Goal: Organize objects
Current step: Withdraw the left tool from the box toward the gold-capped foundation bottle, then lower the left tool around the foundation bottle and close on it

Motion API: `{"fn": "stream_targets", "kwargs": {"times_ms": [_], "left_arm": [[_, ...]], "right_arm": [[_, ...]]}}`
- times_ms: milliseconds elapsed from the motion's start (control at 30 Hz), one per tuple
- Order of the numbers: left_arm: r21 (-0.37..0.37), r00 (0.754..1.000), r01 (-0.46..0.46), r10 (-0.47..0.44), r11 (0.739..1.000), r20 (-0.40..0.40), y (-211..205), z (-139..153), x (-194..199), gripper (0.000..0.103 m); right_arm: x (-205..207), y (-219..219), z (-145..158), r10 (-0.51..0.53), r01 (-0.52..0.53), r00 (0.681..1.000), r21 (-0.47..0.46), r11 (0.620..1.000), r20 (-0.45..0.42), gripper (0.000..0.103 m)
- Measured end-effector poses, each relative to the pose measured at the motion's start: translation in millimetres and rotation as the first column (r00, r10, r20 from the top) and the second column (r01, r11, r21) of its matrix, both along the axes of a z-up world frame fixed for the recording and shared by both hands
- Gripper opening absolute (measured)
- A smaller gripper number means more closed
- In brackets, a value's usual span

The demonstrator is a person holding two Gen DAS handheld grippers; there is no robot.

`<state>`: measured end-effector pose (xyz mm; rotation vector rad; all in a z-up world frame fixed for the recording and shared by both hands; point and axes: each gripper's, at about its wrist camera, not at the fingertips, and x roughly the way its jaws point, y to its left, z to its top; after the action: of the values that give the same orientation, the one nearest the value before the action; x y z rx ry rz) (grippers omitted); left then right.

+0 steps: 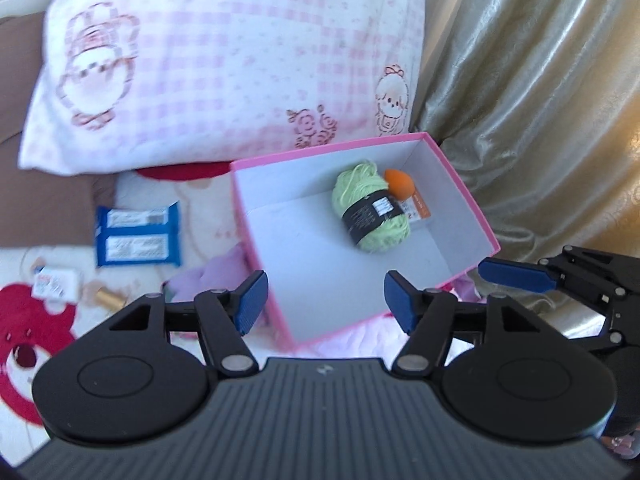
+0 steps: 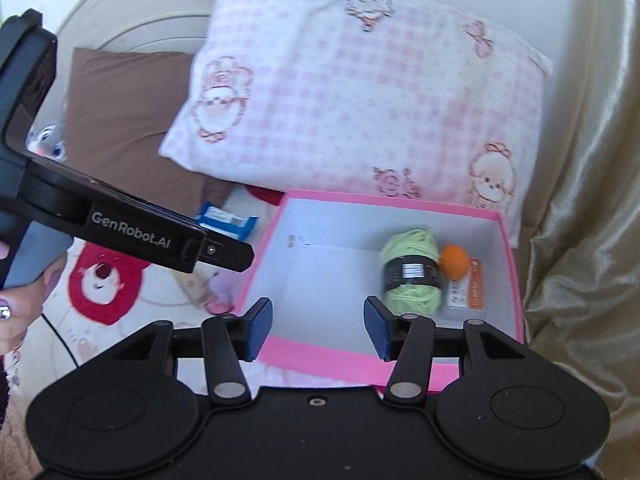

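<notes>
Bedding printed with red bears (image 1: 28, 344) lies under everything, with a pink checked pillow (image 1: 224, 60) at the head and a gold curtain (image 1: 540, 100) to the right. We see a pink box (image 1: 452, 172) open on the bed just below the pillow; inside it a ball of green yarn (image 1: 374, 208) lies touching an orange sponge (image 1: 398, 182) on its card. Blue packets (image 1: 138, 236) sit left of the box. Our left claw (image 1: 326, 304) and right claw (image 2: 318, 330) both hover over the box, jaws apart, gripping nothing.
</notes>
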<state>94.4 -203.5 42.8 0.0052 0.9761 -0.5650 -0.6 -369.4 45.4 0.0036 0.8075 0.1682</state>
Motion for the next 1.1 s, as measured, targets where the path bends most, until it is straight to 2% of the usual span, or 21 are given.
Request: {"fn": "stream_targets", "kwargs": {"times_ms": [67,233,333,467,733,867,967,1100], "left_arm": [[0.004,1.0,-0.015,0.015,1.0,0.008,15.2,2.3,-11.9,0.065],[0.013,0.999,-0.046,0.046,0.999,-0.011,53.6,-1.7,-38.8,0.065],[0.021,0.998,-0.06,0.06,0.998,0.003,74.4,-0.2,-49.0,0.065],[-0.006,0.995,-0.1,0.1,0.995,0.009,102.5,1.3,-52.0,0.07],[-0.047,0.985,-0.17,0.17,0.984,-0.002,145.5,-16.8,-33.4,0.072],[-0.051,0.976,-0.215,0.216,0.975,0.012,164.7,-36.5,-14.7,0.083],[-0.066,0.971,-0.238,0.237,0.969,-0.017,177.6,-55.4,2.8,0.085],[-0.091,0.96,-0.278,0.274,0.956,-0.056,189.2,-86.0,23.4,0.093]], "right_arm": [[-6.1,12.3,3.8,0.031,-0.031,1.0,0.009,0.999,-0.003,0.063],[-21.3,49.4,10.4,0.164,-0.164,0.986,0.007,0.986,-0.033,0.064],[-28.3,69.9,14.4,0.221,-0.222,0.974,-0.019,0.975,-0.043,0.065],[-33.6,89.7,20.8,0.278,-0.279,0.96,-0.015,0.96,-0.03,0.074],[-18.5,128.3,8.7,0.353,-0.354,0.935,-0.01,0.935,-0.044,0.084],[2.0,145.7,-7.5,0.403,-0.4,0.913,0.052,0.915,-0.064,0.087],[17.9,154.4,-24.1,0.409,-0.401,0.909,0.098,0.911,-0.081,0.087],[34.0,164.8,-46.9,0.406,-0.399,0.911,0.086,0.913,-0.073,0.087]]}}
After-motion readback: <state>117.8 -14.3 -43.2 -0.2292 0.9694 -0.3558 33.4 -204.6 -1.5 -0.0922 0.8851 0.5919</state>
